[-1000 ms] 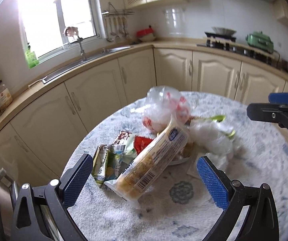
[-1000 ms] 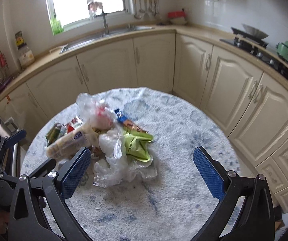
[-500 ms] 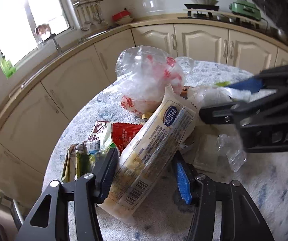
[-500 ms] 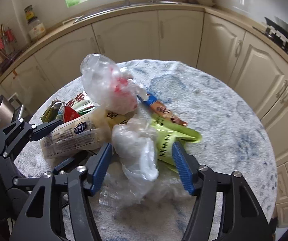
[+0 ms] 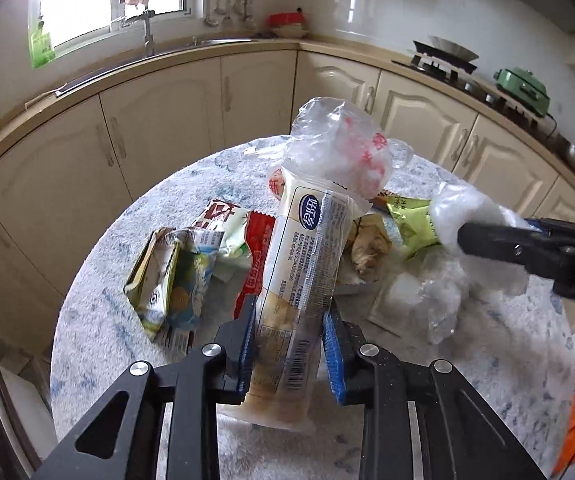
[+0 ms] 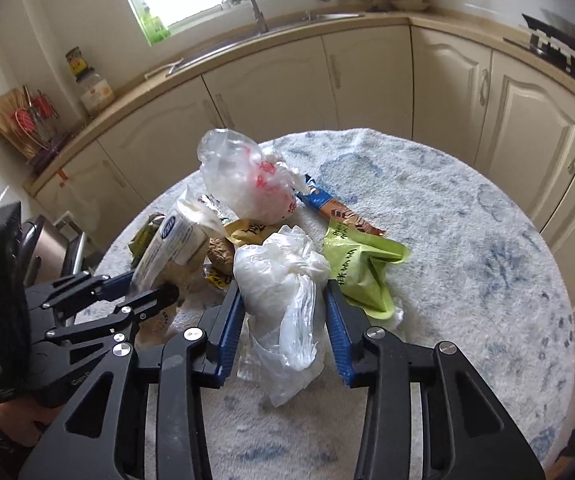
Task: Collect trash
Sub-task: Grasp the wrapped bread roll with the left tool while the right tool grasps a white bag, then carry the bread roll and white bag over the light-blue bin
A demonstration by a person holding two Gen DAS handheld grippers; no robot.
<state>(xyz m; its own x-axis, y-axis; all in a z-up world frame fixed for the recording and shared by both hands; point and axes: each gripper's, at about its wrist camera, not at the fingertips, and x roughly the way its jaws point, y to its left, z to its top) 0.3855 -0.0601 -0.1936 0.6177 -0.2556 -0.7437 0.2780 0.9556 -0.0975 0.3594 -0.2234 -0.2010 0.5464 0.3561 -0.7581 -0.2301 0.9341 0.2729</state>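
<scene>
A trash pile lies on a round table with a fluffy white and blue cloth [image 6: 467,280]. My left gripper [image 5: 289,344] is closing, its blue pads pressing both sides of a long clear food packet [image 5: 307,248] with a blue logo. The left gripper [image 6: 147,292] also shows at the left of the right wrist view. My right gripper [image 6: 285,328] is closing too, pads against a crumpled white plastic bag [image 6: 283,280]. That bag [image 5: 475,212] bulges from the right gripper [image 5: 487,236] in the left wrist view. A clear bag with red print [image 6: 247,180] tops the pile.
Around the held items lie a green wrapper [image 6: 359,264], a blue and brown wrapper [image 6: 339,210], a red wrapper [image 5: 257,248] and a crumpled carton [image 5: 167,280]. Cream cabinets [image 6: 271,92] curve behind the table. A steel bin [image 6: 47,240] stands beside the table's left edge.
Both grippers went from wide open to closed in on their items. The left one moved forward and down onto the long packet; the right one came down around the white bag.
</scene>
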